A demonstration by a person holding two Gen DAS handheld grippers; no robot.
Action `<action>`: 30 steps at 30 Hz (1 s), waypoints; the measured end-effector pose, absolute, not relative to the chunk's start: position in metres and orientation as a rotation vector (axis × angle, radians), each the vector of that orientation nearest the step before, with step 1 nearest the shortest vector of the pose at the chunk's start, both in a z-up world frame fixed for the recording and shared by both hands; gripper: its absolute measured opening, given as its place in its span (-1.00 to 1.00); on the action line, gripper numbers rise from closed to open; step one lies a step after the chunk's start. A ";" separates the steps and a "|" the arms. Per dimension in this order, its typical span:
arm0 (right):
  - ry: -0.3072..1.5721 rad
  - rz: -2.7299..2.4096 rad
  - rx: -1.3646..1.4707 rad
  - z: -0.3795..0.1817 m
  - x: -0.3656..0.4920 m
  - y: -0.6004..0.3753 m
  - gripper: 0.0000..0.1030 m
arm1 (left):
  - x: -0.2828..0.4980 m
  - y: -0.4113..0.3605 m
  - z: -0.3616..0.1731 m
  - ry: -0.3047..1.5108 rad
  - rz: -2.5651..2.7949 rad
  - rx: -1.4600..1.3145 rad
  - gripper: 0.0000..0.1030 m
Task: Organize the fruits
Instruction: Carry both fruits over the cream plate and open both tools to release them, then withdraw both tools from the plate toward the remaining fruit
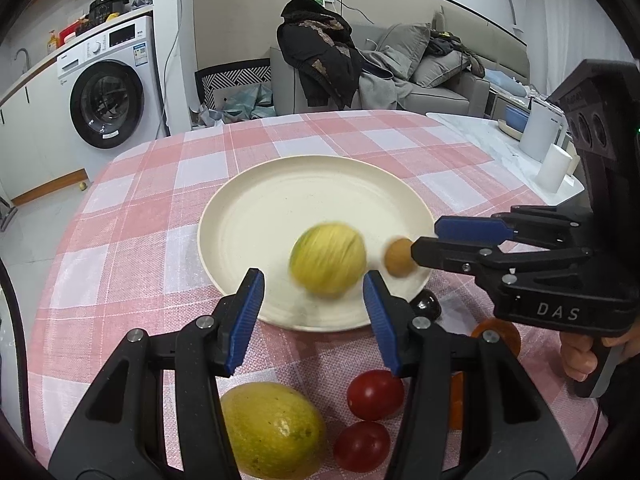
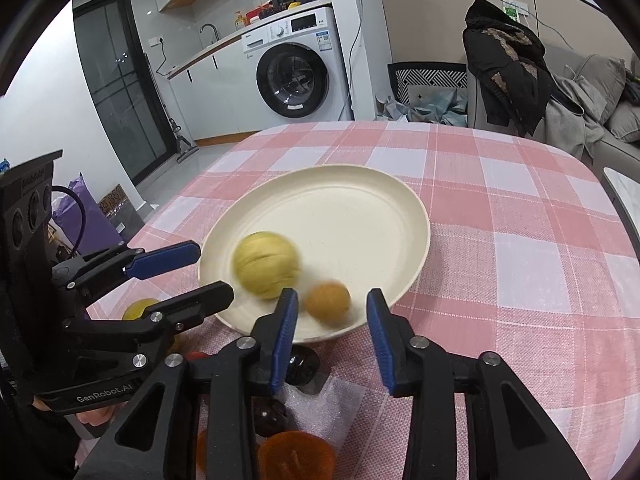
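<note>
A cream plate (image 1: 280,196) (image 2: 356,204) sits on the pink checked tablecloth. A blurred yellow-green round fruit (image 1: 328,258) (image 2: 266,264) lies on its near part. My left gripper (image 1: 314,292) (image 2: 210,272) stands open just behind that fruit, and its pads do not touch it. A small brown fruit (image 1: 398,258) (image 2: 328,304), also blurred, rests by the plate's near rim. It lies between the tips of my right gripper (image 2: 332,308) (image 1: 426,240), which is open with a gap on either side of it.
On the cloth below the left gripper lie a yellow fruit (image 1: 272,428), two red tomatoes (image 1: 374,394), an orange fruit (image 1: 498,332) and a dark fruit (image 1: 428,306). Clear bubble wrap (image 2: 332,404) lies under the right gripper. A white side table (image 1: 500,140) stands at the right.
</note>
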State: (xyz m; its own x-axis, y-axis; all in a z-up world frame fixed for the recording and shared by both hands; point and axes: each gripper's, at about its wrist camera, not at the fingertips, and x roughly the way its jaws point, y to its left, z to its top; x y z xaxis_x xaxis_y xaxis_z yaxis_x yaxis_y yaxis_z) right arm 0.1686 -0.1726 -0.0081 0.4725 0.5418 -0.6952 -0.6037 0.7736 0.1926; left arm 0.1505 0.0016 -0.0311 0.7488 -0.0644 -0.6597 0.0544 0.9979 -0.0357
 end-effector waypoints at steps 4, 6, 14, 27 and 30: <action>0.783 0.699 -0.075 -0.001 0.164 -0.179 0.13 | 0.144 0.006 -0.028 0.719 -0.066 -0.025 0.02; 0.768 0.698 -0.082 0.002 0.160 -0.182 0.54 | 0.138 0.008 -0.025 0.706 -0.060 -0.025 0.34; 0.748 0.682 -0.105 0.006 0.146 -0.191 1.00 | 0.101 0.013 -0.009 0.628 -0.031 0.005 0.98; 0.751 0.669 -0.125 0.008 0.124 -0.212 1.00 | 0.060 0.028 0.001 0.614 0.006 -0.033 0.98; 0.748 0.663 -0.140 0.006 0.118 -0.215 1.00 | 0.054 0.029 0.001 0.611 0.008 -0.033 0.98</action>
State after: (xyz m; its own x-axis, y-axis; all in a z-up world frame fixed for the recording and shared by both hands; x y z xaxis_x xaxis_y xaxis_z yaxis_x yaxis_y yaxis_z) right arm 0.1181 -0.2154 0.0060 0.5416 0.5079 -0.6699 -0.6042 0.7892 0.1099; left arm 0.0543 0.0288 0.0013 0.8189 -0.0025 -0.5739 -0.0173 0.9994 -0.0290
